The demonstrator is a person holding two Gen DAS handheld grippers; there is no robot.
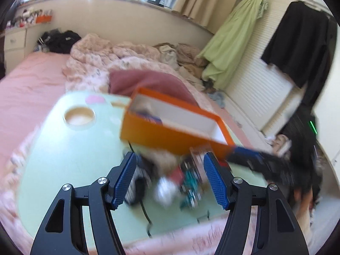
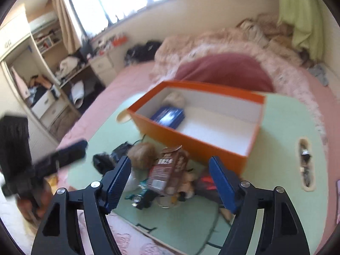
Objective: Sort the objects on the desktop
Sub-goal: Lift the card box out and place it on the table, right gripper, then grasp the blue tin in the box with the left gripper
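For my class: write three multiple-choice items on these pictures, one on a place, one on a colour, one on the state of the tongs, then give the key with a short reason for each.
1. Where does the blue packet lie?
A. inside the orange box
B. on the pink bed
C. between the right tongs

2. What colour is the box's inside?
A. green
B. white
C. black

3. How do the right tongs stand?
A. shut on the brown carton
B. shut on nothing
C. open, holding nothing

Key: 1 A, the packet rests on the box floor; 2 B, its inner walls show white; 3 C, the pads stand apart, the brown carton lying untouched on the green table.
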